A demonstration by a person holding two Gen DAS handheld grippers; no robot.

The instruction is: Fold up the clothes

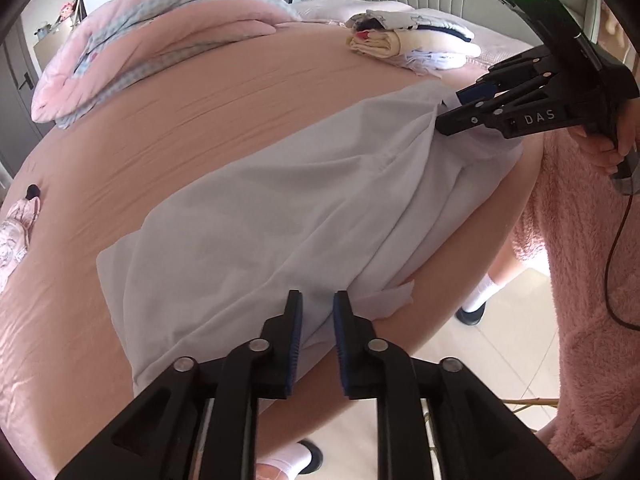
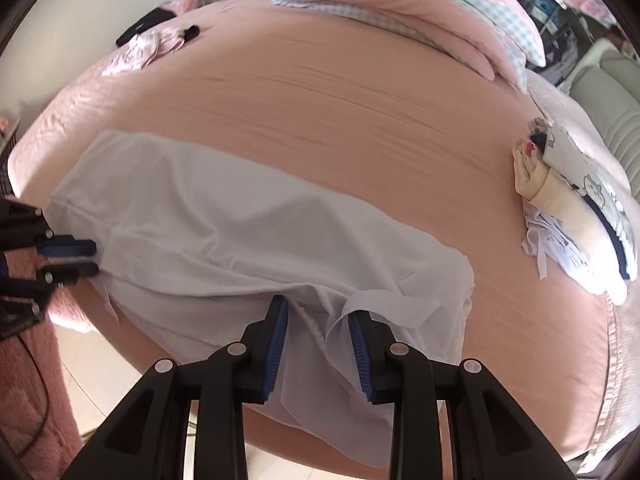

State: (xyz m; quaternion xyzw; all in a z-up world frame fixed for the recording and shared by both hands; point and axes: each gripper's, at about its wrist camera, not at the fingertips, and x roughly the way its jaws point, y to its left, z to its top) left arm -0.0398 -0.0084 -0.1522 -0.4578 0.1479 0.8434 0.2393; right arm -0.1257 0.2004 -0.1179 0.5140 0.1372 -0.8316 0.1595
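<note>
A pale white garment [image 1: 260, 208] [image 2: 240, 220] lies spread and wrinkled along the near edge of the pink bed [image 1: 200, 112] [image 2: 360, 112], part of it hanging over the side. My left gripper [image 1: 318, 300] [image 2: 94, 258] is open, its tips at one end of the garment with nothing clamped. At the other end my right gripper [image 2: 318, 312] [image 1: 449, 110] is open too. Loose folds and a strip of the fabric lie between its fingers.
A stack of folded clothes [image 1: 412, 44] [image 2: 580, 216] sits near the headboard. A pink quilt [image 1: 152, 36] [image 2: 420, 4] is heaped at the far side. A small pink garment [image 2: 140, 50] lies at the foot end. A person in a fluffy pink robe [image 1: 580, 280] stands at the bedside.
</note>
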